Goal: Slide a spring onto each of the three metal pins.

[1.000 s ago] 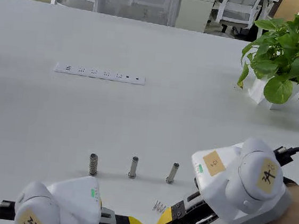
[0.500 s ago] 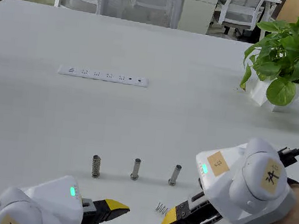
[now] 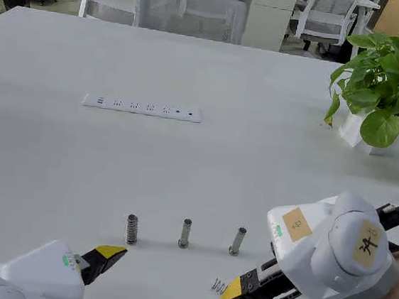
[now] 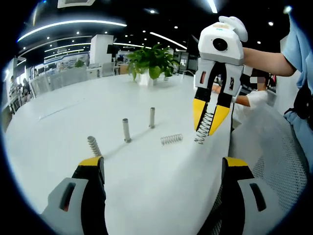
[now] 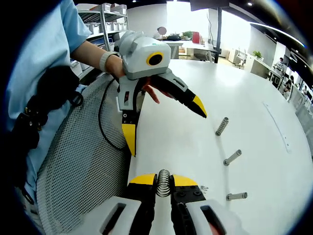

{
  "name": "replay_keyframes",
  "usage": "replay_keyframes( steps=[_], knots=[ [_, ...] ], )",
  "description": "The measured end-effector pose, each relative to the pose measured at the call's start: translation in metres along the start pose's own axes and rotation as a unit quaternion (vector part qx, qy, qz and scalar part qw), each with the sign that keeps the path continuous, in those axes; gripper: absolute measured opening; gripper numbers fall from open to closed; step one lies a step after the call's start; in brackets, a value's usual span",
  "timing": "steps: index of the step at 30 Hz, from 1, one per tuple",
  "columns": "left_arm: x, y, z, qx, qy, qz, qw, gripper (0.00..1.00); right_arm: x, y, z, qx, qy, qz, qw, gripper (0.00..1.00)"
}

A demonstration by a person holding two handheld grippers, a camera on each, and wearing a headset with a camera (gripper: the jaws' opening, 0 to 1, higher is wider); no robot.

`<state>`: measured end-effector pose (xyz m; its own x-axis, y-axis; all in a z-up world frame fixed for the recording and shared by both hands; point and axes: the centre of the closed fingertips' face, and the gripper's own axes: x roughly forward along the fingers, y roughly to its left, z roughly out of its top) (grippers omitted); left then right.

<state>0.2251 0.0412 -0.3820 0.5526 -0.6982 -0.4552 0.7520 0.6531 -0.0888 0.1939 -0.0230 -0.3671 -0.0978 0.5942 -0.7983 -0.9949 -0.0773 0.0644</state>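
The yellow-tipped right gripper (image 5: 164, 188) is pinching a small steel coil spring (image 5: 164, 181), best aligned plumb over the nearest bare grey metal pin (image 5: 236, 196), while the left gripper (image 4: 164, 161) is gaping wide and empty.

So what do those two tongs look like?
Both left tongs and right tongs have rounded white bodies, black jaws with yellow tips, a green light and a black cable. The right one bears tan stickers with black writing. The person wears a light blue short sleeve.
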Motion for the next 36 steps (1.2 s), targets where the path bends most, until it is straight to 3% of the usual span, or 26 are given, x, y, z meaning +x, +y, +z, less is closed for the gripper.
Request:
replay_keyframes(
  steps=[1, 4, 12, 21, 27, 36],
  knots=[
    [-0.002, 0.004, -0.004, 0.001, 0.012, 0.013, 0.9998, 0.99, 0.0, -0.001, 0.0, -0.002, 0.001, 0.0, 1.0, 0.08],
    [-0.003, 0.005, -0.001, -0.003, 0.007, 0.014, 0.9999, 0.99, 0.0, -0.002, 0.0, -0.005, 0.003, -0.001, 1.0, 0.08],
    [-0.011, 0.016, -0.004, -0.021, 0.002, 0.047, 0.9987, 0.99, -0.002, -0.01, 0.001, -0.024, 0.017, 0.0, 0.9996, 0.08],
    [-0.016, 0.021, -0.011, -0.029, 0.008, 0.064, 0.9975, 0.99, -0.009, -0.044, 0.007, -0.076, 0.061, -0.024, 0.995, 0.08],
    [-0.018, 0.024, -0.013, -0.026, 0.009, 0.073, 0.997, 0.99, -0.014, -0.065, 0.019, -0.091, 0.071, -0.03, 0.9928, 0.08],
    [-0.021, 0.027, -0.014, -0.027, 0.009, 0.081, 0.9963, 0.99, -0.017, -0.097, 0.025, -0.126, 0.115, -0.032, 0.9849, 0.08]
  ],
)
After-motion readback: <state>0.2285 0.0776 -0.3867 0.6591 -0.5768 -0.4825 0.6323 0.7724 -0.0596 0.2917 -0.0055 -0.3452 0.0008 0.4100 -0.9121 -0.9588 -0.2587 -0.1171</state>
